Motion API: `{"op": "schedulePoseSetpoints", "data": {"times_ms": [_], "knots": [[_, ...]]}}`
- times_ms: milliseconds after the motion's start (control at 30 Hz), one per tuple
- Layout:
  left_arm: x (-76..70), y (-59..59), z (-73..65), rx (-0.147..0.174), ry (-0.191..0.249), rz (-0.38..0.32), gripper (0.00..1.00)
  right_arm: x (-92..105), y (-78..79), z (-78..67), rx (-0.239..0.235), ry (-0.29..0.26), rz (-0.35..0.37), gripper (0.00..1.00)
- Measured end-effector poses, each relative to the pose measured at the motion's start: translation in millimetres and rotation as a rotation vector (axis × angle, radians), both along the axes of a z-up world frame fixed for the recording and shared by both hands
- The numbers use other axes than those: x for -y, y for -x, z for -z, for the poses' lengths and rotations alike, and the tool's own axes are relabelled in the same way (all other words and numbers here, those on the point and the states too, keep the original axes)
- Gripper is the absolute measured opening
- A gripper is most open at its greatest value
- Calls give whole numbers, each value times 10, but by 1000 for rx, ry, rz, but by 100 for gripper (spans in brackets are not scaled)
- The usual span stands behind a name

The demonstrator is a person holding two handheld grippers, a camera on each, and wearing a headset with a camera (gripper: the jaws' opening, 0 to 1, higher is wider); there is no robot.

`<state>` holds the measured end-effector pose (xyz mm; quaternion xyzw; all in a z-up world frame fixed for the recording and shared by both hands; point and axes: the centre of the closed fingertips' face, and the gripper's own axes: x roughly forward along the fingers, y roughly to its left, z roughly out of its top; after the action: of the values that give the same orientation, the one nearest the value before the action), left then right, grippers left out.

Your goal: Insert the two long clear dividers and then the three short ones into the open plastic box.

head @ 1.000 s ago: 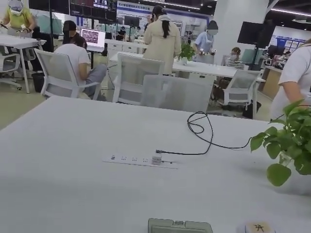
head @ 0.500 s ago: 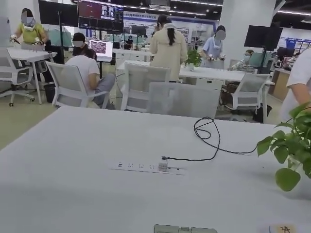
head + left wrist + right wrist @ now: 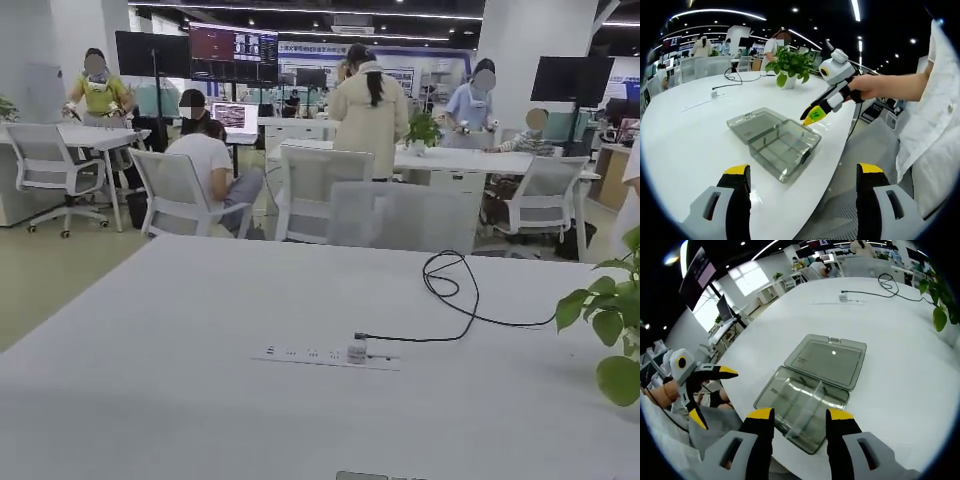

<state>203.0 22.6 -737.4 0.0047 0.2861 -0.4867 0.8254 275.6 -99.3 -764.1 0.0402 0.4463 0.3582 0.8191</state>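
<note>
The clear plastic box lies open near the table's front edge, its lid folded flat behind it. Thin clear divider walls seem to stand inside the tray. My right gripper hovers open just above the tray's near end, nothing between its fingers. My left gripper is wide open and empty, off the table's edge, facing the box. The right gripper comes into the left gripper view above the box. The left gripper appears at the left of the right gripper view. The lid's edge peeks in at the head view's bottom.
A white power strip with a black cable lies mid-table. A potted green plant stands at the right edge. White chairs line the far side, with several people and desks beyond.
The head camera has tilted up and turned, so the box has slid almost off the bottom of the view. Nothing on the table has moved.
</note>
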Motion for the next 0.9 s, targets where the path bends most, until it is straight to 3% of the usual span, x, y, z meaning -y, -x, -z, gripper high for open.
{"op": "schedulePoseSetpoints", "data": {"times_ms": [100, 133, 267, 633, 833, 900], "knots": [[-7, -5, -19, 1, 1, -18, 89, 29, 39, -50, 23, -12, -25, 49], [-8, -9, -21, 1, 3, -22, 89, 36, 42, -81, 61, -16, -56, 50], [-22, -20, -20, -2, -3, -40, 88, 92, 103, -129, 101, -25, -99, 58], [-138, -120, 33, -41, -27, -120, 86, 235, 311, -223, 259, -38, -275, 78], [-244, -209, 148, -75, -80, -158, 83, 294, 443, -208, 317, -52, -341, 87], [-323, -258, 226, -92, -121, -185, 81, 315, 481, -203, 327, -67, -346, 89]]}}
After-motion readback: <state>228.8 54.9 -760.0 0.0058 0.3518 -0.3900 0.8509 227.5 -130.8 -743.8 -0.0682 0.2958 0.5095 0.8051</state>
